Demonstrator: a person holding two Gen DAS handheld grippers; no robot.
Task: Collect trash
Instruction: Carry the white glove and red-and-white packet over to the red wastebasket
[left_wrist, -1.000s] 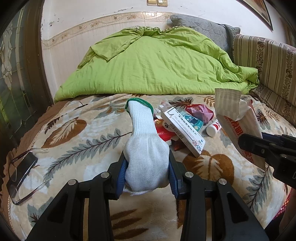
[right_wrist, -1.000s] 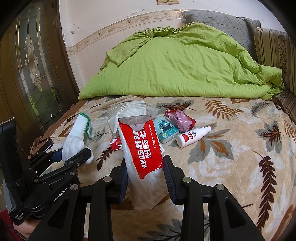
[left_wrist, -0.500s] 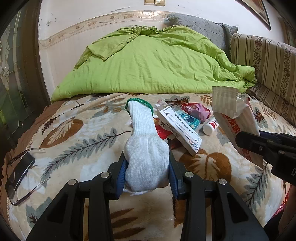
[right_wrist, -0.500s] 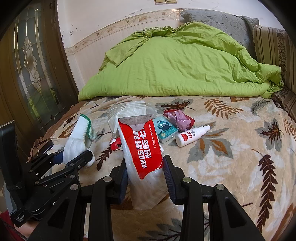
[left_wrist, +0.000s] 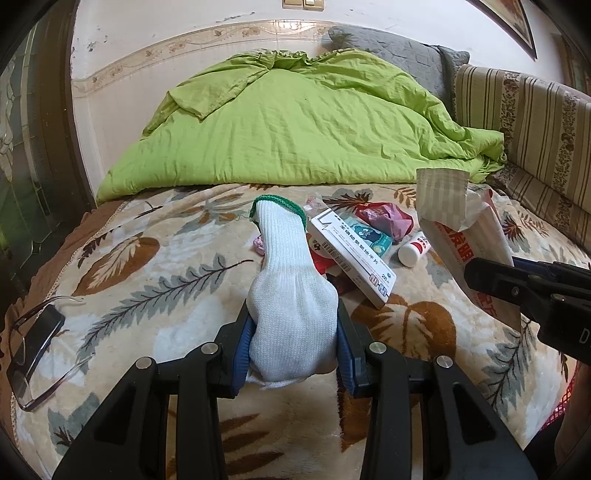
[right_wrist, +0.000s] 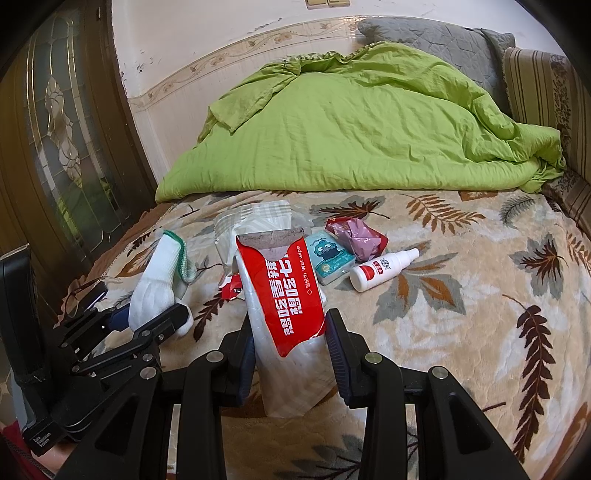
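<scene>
My left tool (left_wrist: 293, 345) was pinching the finger end of a white knit glove (left_wrist: 288, 291), its green cuff pointing away from me over the bed (left_wrist: 155, 295), and my right tool (right_wrist: 290, 354) was pinching the lower part of a red and white wet-wipe packet (right_wrist: 282, 295) that stood upright between its jaws, opened top uppermost. I judged I was mid-collection with both tools loaded and lifted; the next move called for carrying these two pieces to a bin or bag, but I could see none in either view, so where they should go I could not tell. Just beyond the glove lay the remaining clutter, close together on the leaf-patterned blanket: a white medicine box (left_wrist: 351, 254), a small teal tissue pack (right_wrist: 328, 260), a crumpled maroon wrapper (right_wrist: 356, 238) and a white spray bottle (right_wrist: 382, 269) on its side. A red item under the box was mostly hidden and I could not name it, and a pale pouch (right_wrist: 255, 229) behind the packet was half covered. At the left edge a pair of glasses (left_wrist: 29, 354) lay beside a dark flat thing, probably not trash. Farthest off, a green quilt (left_wrist: 295, 122) was heaped against the wall
</scene>
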